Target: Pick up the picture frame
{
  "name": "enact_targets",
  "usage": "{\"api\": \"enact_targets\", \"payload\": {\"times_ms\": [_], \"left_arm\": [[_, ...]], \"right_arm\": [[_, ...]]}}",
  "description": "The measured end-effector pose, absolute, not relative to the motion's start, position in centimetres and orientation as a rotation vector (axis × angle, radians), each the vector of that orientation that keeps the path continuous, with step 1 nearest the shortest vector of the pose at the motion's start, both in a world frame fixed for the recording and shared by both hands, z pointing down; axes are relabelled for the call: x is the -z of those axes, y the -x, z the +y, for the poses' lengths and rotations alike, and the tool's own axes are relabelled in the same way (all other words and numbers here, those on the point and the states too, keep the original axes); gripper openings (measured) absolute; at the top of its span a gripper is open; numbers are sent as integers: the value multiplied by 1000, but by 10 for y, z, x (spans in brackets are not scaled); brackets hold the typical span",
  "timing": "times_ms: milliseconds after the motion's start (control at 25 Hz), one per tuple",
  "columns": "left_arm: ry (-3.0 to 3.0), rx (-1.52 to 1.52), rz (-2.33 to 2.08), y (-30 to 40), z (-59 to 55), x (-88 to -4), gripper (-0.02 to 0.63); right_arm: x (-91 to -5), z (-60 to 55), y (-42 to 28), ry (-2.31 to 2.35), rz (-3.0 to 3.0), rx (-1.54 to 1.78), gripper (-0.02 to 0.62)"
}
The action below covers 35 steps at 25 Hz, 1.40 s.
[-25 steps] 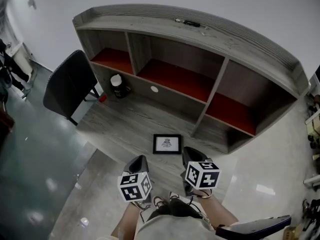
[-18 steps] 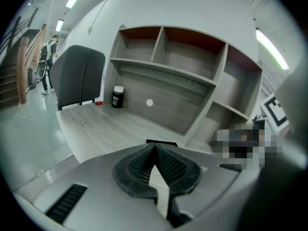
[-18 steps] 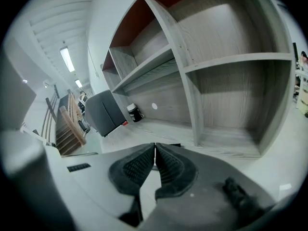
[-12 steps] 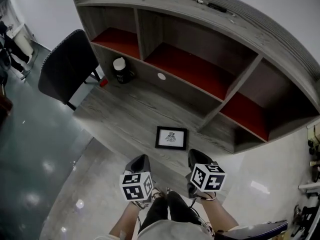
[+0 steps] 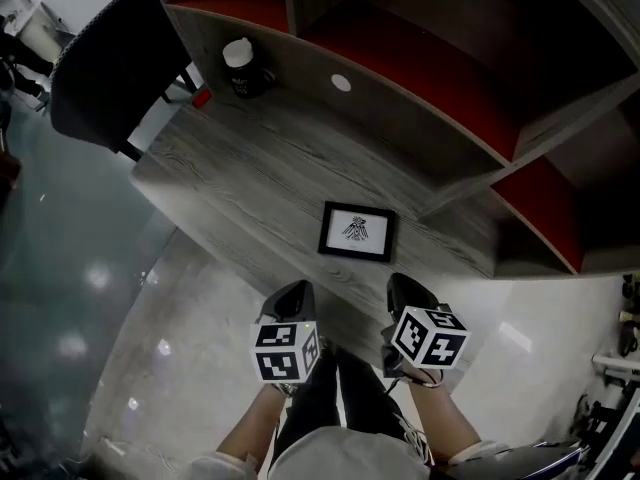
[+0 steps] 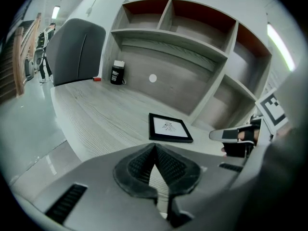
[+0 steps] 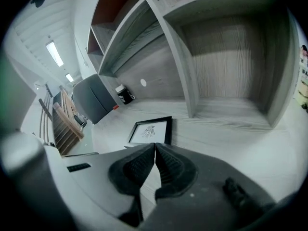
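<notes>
A black picture frame (image 5: 357,232) with a white print lies flat on the grey wooden desk (image 5: 240,183), near its front edge. The frame (image 6: 169,127) is also ahead of the left jaws, and the frame (image 7: 150,130) is just beyond the right jaws. My left gripper (image 5: 290,303) hovers short of the desk edge, below and left of the frame, jaws shut on nothing. My right gripper (image 5: 408,296) hovers beside it, below and right of the frame, also shut and empty. In the left gripper view my left gripper (image 6: 155,148) points at the desk edge; the right gripper (image 7: 154,147) does likewise.
A shelf unit with red-floored compartments (image 5: 440,78) stands on the back of the desk. A dark jar with a white lid (image 5: 240,68) and a small red item (image 5: 202,97) sit at the back left. A black chair (image 5: 110,63) stands left of the desk. Glossy floor lies below.
Both grippers have come down and closer to the desk edge together. The picture frame now looks nearer and higher in the head view. Both jaws stayed shut.
</notes>
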<state>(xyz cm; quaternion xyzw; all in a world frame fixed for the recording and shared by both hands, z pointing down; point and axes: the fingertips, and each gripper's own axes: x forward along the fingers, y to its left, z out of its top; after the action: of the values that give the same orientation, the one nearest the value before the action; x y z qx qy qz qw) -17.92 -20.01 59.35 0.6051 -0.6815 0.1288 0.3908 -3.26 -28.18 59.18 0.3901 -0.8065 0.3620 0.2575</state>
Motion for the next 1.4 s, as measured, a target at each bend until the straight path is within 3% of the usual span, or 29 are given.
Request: {"api": "enact_targets", "payload": {"times_ms": [1400], "left_arm": [[-1533,-371,-1684,196,-251,-635,12]], "right_arm": [[-633,-323,37,-1109,-2140,-891,35]]}}
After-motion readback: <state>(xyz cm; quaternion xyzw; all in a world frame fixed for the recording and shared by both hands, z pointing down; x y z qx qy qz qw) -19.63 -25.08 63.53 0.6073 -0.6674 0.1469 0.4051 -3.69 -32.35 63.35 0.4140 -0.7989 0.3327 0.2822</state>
